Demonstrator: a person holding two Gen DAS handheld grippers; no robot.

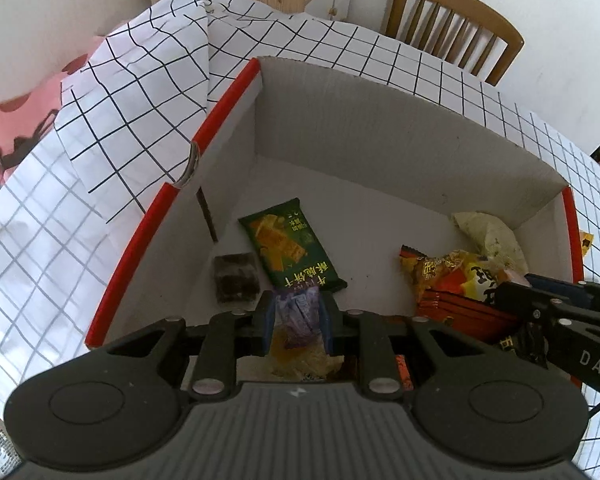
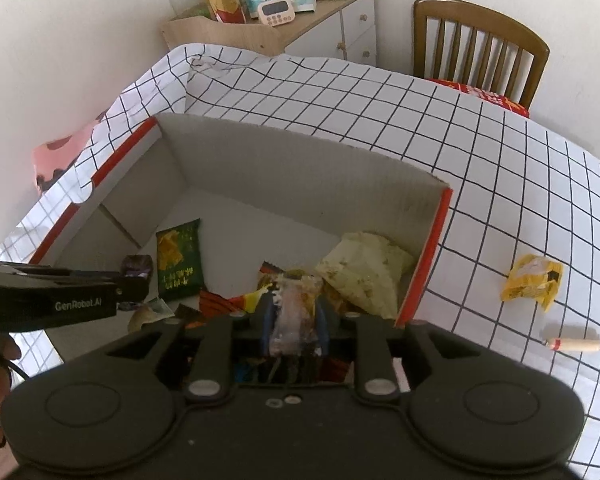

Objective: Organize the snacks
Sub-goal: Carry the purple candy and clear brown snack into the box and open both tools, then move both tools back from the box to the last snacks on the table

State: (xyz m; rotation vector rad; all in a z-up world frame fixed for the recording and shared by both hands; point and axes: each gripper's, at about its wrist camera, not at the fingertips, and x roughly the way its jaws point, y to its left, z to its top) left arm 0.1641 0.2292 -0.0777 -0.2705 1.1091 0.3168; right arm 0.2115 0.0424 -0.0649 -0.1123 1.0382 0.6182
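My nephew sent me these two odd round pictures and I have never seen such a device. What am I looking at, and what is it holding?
No robot: a person holds one handheld two-finger gripper in each hand, each carrying a wide-angle camera looking along its fingers. One picture comes from the left gripper, the other from the right gripper. Both hang over an open cardboard box on a table with a checked tablecloth. The left pinches a purple wrapped snack; the right pinches a clear wrapped snack. Already in the box: a green packet and others. A yellow packet lies outside.

A table under a black-gridded white cloth (image 2: 480, 168) carries a red-rimmed box (image 2: 424, 268), a yellow packet (image 2: 532, 282) and a sausage stick (image 2: 576, 345).
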